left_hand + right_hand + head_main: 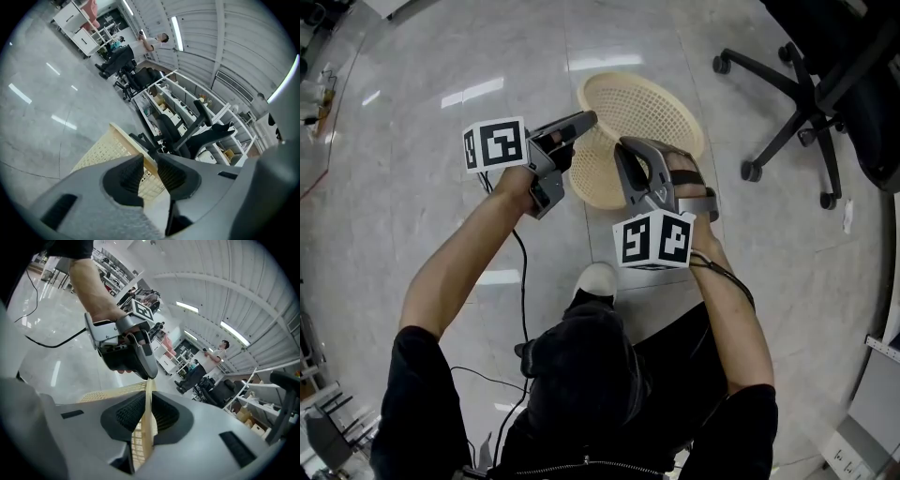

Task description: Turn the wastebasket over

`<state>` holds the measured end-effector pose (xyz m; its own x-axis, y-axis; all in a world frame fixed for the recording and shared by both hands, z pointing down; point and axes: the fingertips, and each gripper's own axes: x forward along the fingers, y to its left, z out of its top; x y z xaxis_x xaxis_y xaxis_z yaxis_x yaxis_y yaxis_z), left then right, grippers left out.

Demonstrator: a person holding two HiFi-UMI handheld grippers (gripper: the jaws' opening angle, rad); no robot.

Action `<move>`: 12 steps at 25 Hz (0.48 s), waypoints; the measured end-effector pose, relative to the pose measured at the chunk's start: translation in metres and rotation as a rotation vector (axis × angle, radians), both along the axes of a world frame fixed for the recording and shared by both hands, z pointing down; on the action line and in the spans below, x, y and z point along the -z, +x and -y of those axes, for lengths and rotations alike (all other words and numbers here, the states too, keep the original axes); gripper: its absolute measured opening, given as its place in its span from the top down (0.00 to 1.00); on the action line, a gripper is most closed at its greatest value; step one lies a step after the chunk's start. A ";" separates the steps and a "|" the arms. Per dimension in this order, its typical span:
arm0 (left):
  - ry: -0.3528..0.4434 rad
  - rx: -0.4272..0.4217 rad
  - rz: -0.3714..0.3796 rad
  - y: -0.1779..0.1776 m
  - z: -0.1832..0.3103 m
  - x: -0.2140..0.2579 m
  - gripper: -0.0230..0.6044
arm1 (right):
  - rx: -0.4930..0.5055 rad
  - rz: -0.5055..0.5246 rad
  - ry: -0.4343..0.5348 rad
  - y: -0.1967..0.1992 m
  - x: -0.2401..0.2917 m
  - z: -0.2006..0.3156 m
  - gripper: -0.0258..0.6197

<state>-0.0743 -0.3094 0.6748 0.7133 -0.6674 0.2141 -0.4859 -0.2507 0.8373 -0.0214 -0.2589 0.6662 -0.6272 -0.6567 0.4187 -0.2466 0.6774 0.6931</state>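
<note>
A cream mesh wastebasket (642, 108) hangs tilted above the floor, its open mouth facing up and away from me. My right gripper (628, 148) is shut on its near rim. In the right gripper view the thin rim (149, 394) runs edge-on between the pressed pads of that gripper (147, 411). My left gripper (586, 120) reaches the rim from the left. In the left gripper view the rim (129, 140) passes between that gripper's (151, 168) pads, which stand slightly apart around it. The left gripper (149, 373) also shows in the right gripper view, tip at the rim.
A black office chair (806, 103) stands on the grey tiled floor at the right. A black cable (523, 281) hangs by my left arm, and my white shoe (598, 279) is below the basket. Shelves and chairs (187, 126) line the far side, with a person (218, 352) in the distance.
</note>
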 end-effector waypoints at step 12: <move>0.078 -0.027 -0.152 -0.034 -0.056 -0.009 0.82 | -0.244 0.494 -0.298 0.080 0.036 0.022 0.91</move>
